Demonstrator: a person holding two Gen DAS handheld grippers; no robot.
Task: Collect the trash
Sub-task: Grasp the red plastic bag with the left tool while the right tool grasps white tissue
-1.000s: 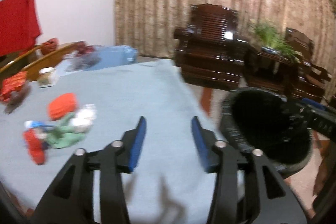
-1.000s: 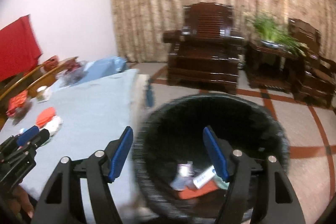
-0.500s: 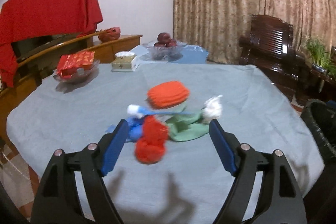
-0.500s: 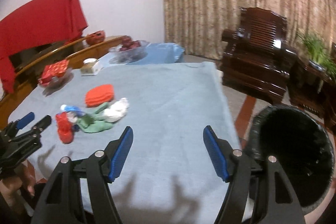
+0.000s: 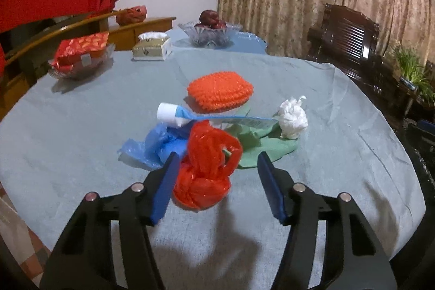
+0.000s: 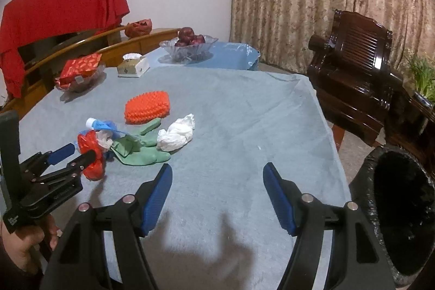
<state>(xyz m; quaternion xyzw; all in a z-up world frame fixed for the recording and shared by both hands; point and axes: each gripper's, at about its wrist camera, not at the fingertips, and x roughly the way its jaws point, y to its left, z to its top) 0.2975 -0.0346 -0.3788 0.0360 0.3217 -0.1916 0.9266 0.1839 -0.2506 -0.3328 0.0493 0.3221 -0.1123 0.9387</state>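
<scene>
Trash is mostly still on the table, judging by the heap on its near left part, so the collecting looks far from finished. Off the table's right edge stands the black bin; its inside is too dark here to say what it holds.

Largest in the heap is the green cloth, lying flat under the rest. Beyond it sits the orange spiky pad, and to the left a crumpled blue bag. A blue-and-white tube lies across the middle, with a white paper wad at the right end.

Nearest is the knotted red bag, between the fingers of the left gripper. Its jaws have just been closing and stand part-way; the left finger seems to touch the bag, the right one is still clear, so it is not yet gripped. The right gripper hangs over bare cloth, jaws wide, holding nothing.
</scene>
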